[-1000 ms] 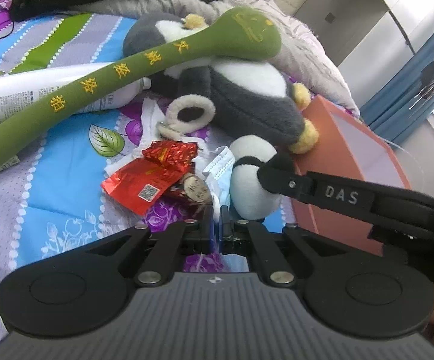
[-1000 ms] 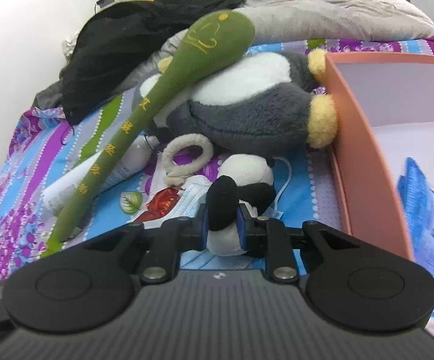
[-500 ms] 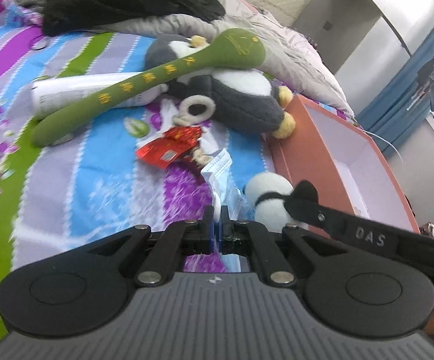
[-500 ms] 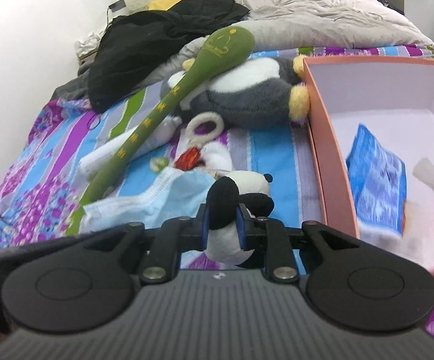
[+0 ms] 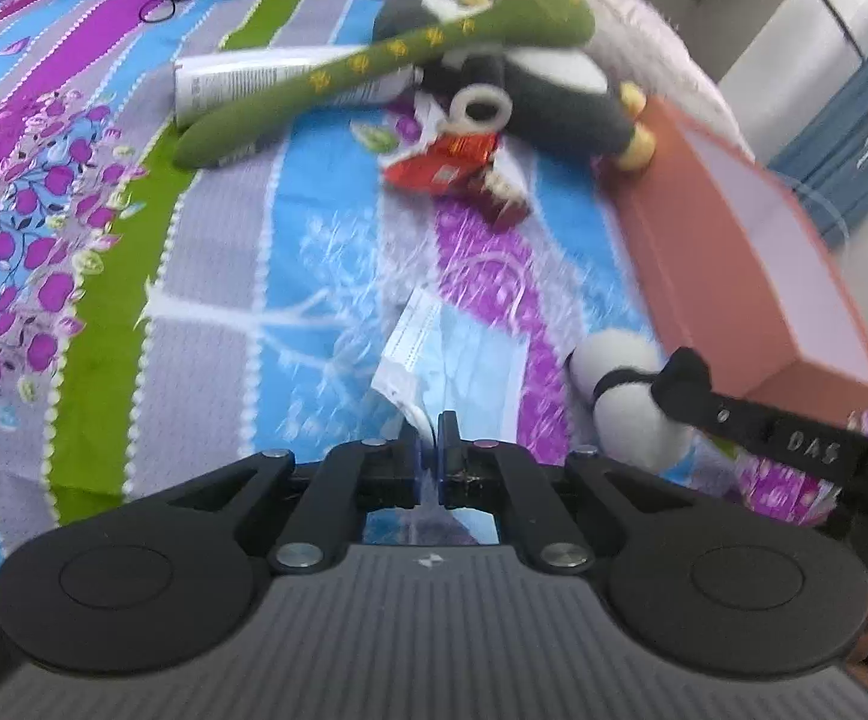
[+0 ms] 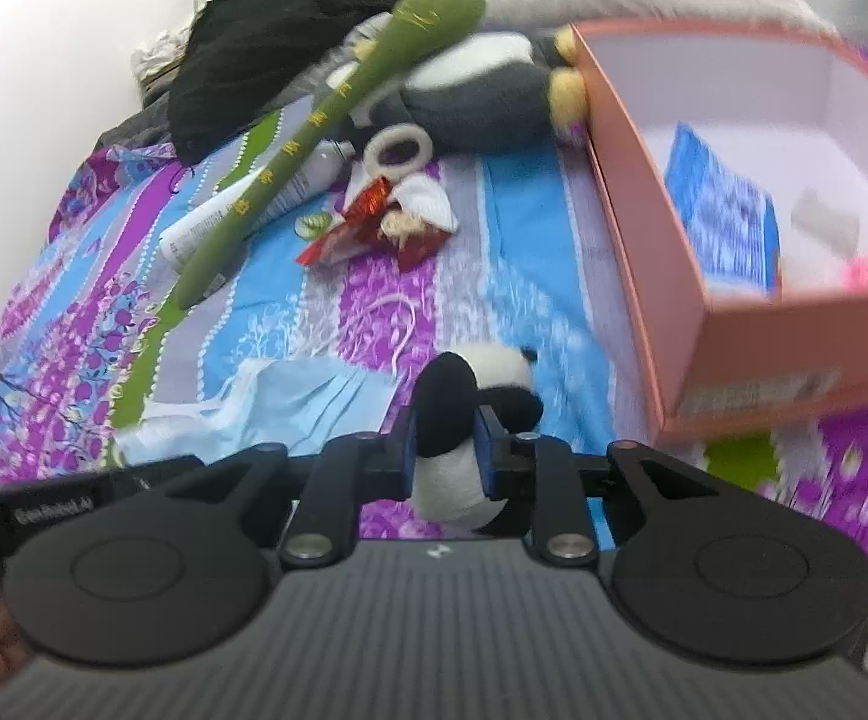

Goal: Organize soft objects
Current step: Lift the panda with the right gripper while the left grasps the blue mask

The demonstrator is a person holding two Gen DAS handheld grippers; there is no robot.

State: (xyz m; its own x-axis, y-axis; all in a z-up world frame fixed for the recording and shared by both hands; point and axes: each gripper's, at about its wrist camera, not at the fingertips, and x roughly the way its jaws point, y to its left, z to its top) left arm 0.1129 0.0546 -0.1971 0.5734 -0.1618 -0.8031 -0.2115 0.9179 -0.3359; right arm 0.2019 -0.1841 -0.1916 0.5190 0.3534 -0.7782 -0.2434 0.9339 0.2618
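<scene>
"DAS" shows on the right gripper (image 5: 682, 381), which pinches the panda (image 6: 469, 420) at lower centre of the right view, just left of the box (image 6: 643, 228). The left gripper (image 5: 432, 450) is pressed together on the mask (image 5: 463, 366). Bare bedspread (image 5: 224, 276) fills the left view's middle.

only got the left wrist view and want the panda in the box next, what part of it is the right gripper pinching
Observer: The right gripper is shut on a black part of the small panda plush, not its white body.
Operator: anything in the box yet
Observer: Yes. A blue packet lies inside the pink box near its left wall, and a blurred pink item sits toward the front.
Operator: any room left
Observer: The back part of the box floor shows bare white.
</scene>
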